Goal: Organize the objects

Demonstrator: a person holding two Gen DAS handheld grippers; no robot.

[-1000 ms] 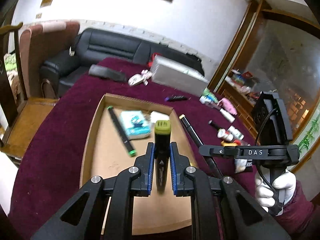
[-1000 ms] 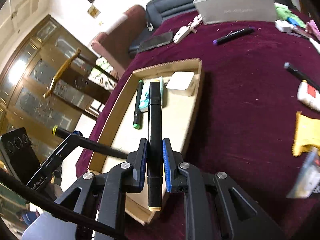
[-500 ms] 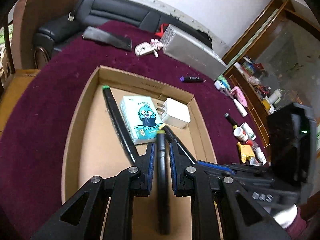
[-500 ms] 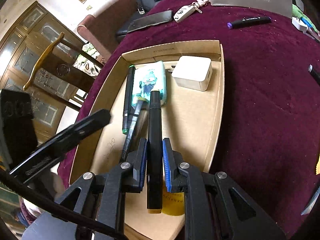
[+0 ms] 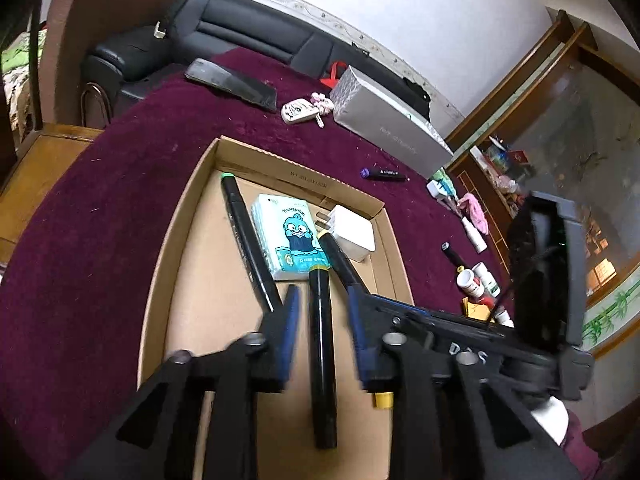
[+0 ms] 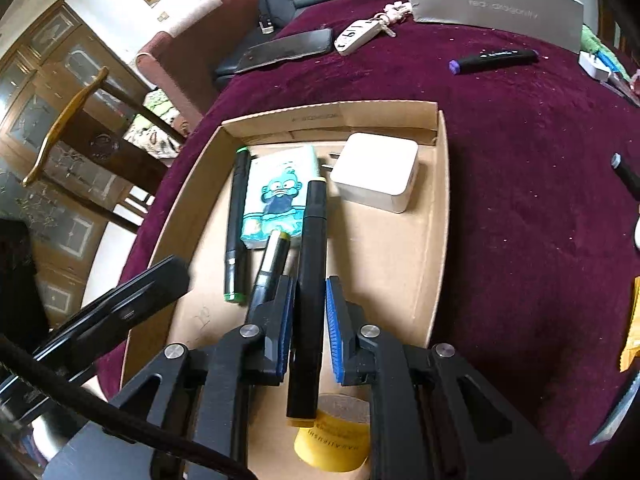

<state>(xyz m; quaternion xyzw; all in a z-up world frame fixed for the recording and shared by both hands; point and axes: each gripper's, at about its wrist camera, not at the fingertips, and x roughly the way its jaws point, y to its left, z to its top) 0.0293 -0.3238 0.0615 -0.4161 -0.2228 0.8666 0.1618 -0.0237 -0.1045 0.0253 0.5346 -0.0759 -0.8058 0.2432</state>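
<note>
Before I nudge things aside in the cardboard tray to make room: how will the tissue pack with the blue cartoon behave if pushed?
The tissue pack looks soft and light, so it should slide on the cardboard tray. Its glossy wrap probably slips. The green-capped marker alongside may roll away with it.

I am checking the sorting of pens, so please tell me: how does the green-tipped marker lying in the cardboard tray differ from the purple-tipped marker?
The green-tipped marker lies inside the cardboard tray, beside the tissue pack; the purple-tipped marker lies outside it on the maroon cloth. Their end colours differ, green against purple. The green one runs along the tray's length, while the purple one lies crosswise. Both have black bodies, and no gripper touches either.
</note>
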